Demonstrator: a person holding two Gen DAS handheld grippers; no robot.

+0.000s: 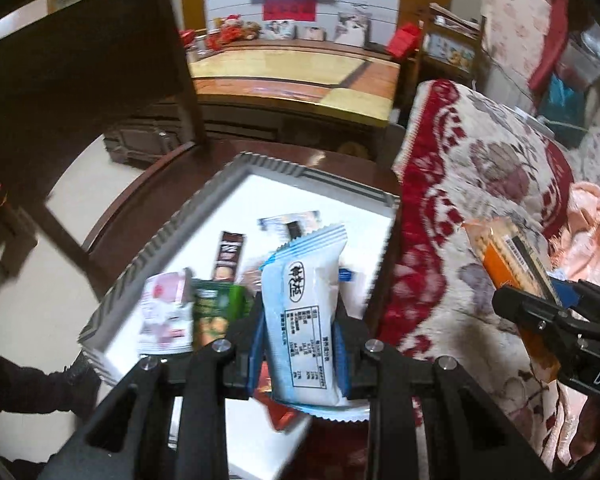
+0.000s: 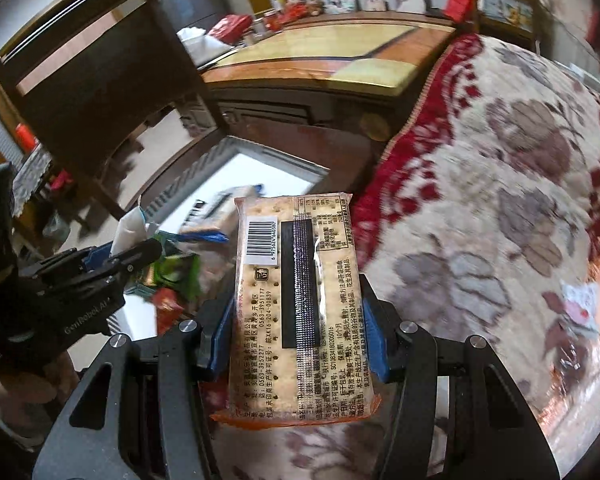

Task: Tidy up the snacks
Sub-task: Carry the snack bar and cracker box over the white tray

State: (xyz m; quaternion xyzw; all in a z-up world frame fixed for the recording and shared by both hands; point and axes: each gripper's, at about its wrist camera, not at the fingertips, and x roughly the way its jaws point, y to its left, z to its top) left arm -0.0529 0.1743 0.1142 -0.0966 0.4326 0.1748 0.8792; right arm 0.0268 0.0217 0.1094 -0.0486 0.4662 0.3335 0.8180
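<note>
- Left wrist view: the left tool (image 1: 300, 344) is clenched on a white-and-blue snack packet (image 1: 304, 308), pinched across its sides so it stands up clear of the white tray (image 1: 236, 184) below. Loose snacks lie in that tray, among them a green packet (image 1: 216, 316) and a pink one (image 1: 166, 312), likely the sorting spot.
- Right wrist view: the right tool (image 2: 298, 336) grips a cracker pack (image 2: 296, 288) by its long edges, label side up, above the patterned blanket (image 2: 500, 200) just beside the tray. I judge both snacks are mid-carry.
</note>
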